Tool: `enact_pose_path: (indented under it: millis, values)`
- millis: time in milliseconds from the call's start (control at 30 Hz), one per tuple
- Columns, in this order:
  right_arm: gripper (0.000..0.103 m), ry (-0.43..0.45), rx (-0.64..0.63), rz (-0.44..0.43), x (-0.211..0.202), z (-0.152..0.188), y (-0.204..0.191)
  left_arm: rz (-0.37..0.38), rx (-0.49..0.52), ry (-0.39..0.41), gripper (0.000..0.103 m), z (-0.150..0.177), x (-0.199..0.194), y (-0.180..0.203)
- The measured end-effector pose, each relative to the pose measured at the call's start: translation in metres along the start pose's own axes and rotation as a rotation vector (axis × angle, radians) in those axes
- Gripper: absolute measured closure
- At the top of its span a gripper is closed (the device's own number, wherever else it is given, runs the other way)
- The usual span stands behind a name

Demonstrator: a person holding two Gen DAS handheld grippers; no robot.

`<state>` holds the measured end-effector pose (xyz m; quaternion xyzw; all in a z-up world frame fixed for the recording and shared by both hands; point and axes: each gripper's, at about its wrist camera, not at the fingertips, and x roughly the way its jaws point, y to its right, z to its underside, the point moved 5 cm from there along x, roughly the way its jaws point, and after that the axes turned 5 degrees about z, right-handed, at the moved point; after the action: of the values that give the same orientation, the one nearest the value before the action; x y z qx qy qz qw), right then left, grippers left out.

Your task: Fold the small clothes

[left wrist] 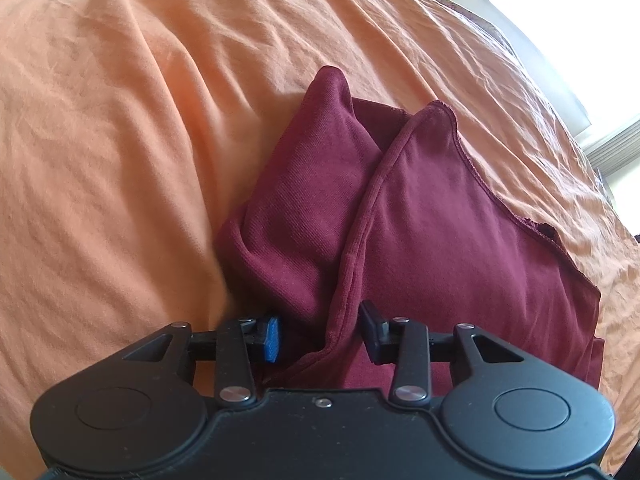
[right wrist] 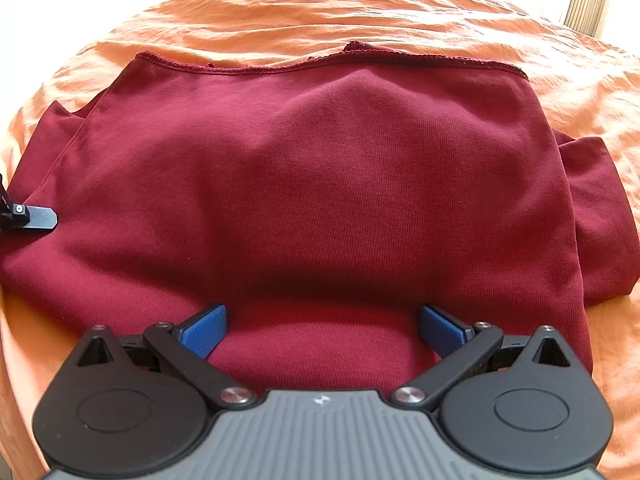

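A dark red ribbed garment (right wrist: 320, 184) is laid on an orange bed sheet (right wrist: 320, 12), partly folded. In the right wrist view it is spread wide, with a stitched hem along its far edge and a sleeve doubled under at the right side. In the left wrist view the same garment (left wrist: 440, 220) is seen from its end: one layer is folded over another, and a seamed edge runs diagonally from the far corner down toward the camera.

The right tongs (right wrist: 322, 332) are held wide apart, released, above the near edge of the garment, with blue ribbed pads (right wrist: 204, 330) facing inward. Nothing is gripped between them.

The left tongs (left wrist: 322, 334) are set astride the near folded edge of the garment; a gap is visible between the cloth and each finger, so they are released rather than clenched. One blue pad (left wrist: 272, 338) is seen on the left finger. A finger of the left tongs (right wrist: 38, 218) also shows at the left border of the right wrist view, over the garment's left edge.

The sheet (left wrist: 120, 140) is rumpled throughout. A bright window (left wrist: 560, 20) is seen beyond the bed. No brand, label or writing can be read on anything.
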<state>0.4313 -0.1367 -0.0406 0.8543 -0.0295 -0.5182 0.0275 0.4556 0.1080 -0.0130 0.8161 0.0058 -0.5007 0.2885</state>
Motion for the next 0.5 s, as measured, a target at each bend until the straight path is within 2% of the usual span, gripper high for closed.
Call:
enact_pose_path:
  millis: [133, 167, 300, 500]
  values:
    - [0.000, -0.106, -0.018, 0.018, -0.001, -0.014, -0.003, 0.004, -0.017, -0.007, 0.067, -0.001, -0.003, 0.000]
    - [0.000, -0.130, -0.022, 0.030, -0.002, -0.018, -0.004, 0.006, -0.029, -0.010, 0.072, -0.002, -0.004, 0.000]
    - [0.000, -0.105, -0.070, 0.063, -0.019, -0.030, -0.007, -0.011, -0.028, -0.021, 0.082, -0.005, -0.007, 0.006]
    - [0.000, -0.109, -0.066, 0.050, -0.038, -0.023, 0.009, -0.062, 0.011, -0.021, 0.087, -0.006, -0.013, 0.022]
